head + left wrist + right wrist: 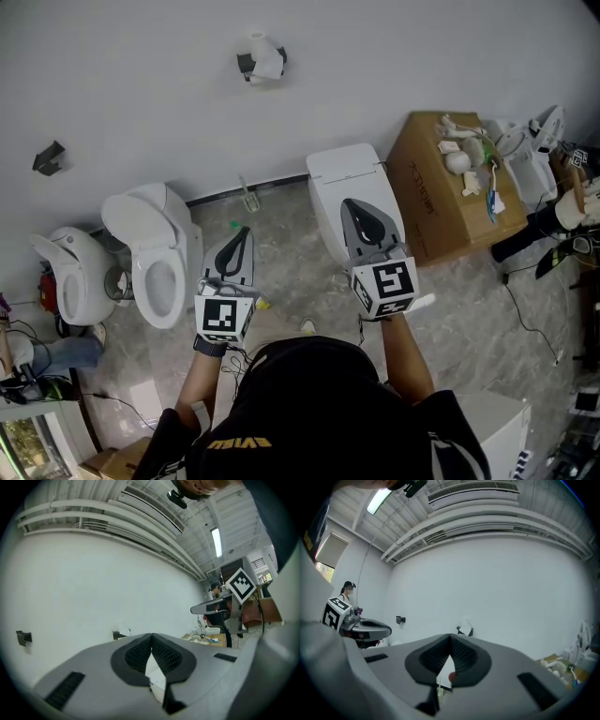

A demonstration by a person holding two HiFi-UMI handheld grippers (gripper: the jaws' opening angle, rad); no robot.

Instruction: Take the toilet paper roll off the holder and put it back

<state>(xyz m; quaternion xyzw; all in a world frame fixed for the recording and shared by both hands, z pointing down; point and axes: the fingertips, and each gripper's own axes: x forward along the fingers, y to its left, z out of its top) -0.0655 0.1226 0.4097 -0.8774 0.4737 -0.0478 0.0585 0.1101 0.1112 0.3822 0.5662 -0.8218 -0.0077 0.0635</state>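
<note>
While toilet paper roll [268,60] sits on holder [246,64] — right hand-held gripper [358,208] closed.

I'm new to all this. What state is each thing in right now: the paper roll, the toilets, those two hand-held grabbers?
Toilet paper roll: on its wall holder.
Other wall holder: bare.
Middle toilet: lid up.
Cardboard box: closed, odds and ends on top.
Left gripper: jaws shut, empty.
Right gripper: jaws shut, empty.
</note>
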